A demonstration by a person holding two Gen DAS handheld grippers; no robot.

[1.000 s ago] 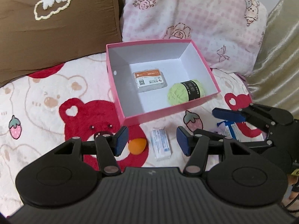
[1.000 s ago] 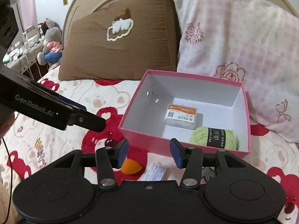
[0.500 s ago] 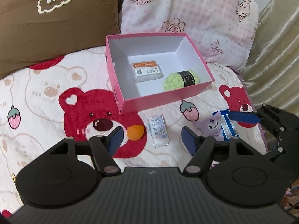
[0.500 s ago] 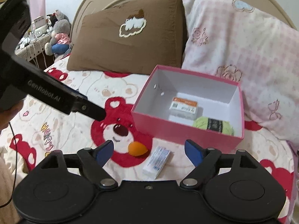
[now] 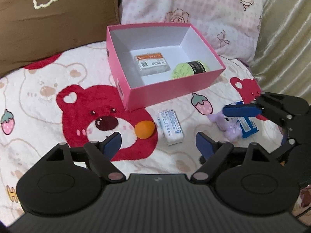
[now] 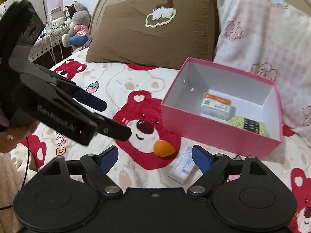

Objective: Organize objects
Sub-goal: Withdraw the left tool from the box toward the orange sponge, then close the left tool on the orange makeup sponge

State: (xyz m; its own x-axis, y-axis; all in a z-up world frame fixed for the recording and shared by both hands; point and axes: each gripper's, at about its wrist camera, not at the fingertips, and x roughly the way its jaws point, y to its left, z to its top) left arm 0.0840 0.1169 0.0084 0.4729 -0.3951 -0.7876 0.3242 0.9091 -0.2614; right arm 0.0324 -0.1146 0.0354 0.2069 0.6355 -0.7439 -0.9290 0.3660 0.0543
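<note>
The pink box (image 5: 171, 95) sits open on the bed, its far side against the pink pillow (image 5: 194, 5), and inside it on the white floor lie a small packet with an orange label (image 5: 152, 64) and, just beside it toward the right wall, a ball of light green yarn (image 5: 189, 69) with a black band. In front of the box, on the bear-print blanket (image 5: 38, 89), an orange teardrop sponge (image 5: 144, 129) rests on the red bear's face, and just to its right lies a white wrapped pack (image 5: 171, 127) with blue print, close to the sponge though I cannot tell whether they touch. Further right a small purple plush toy (image 5: 229, 125) lies against a blue packet (image 5: 247, 125). My left gripper (image 5: 158, 143) hangs above the blanket with its fingers spread wide, having just been opening, and nothing sits between them; the sponge and the white pack show beyond the gap. My right gripper (image 6: 154, 156) also has its fingers wide apart after opening, empty, with the same sponge and pack beyond the tips. In the left view my right gripper reaches in from the right edge, one blue fingertip (image 5: 241, 111) over the purple toy. A brown pillow (image 6: 155, 29) with a cloud patch leans behind the box on the left.
</note>
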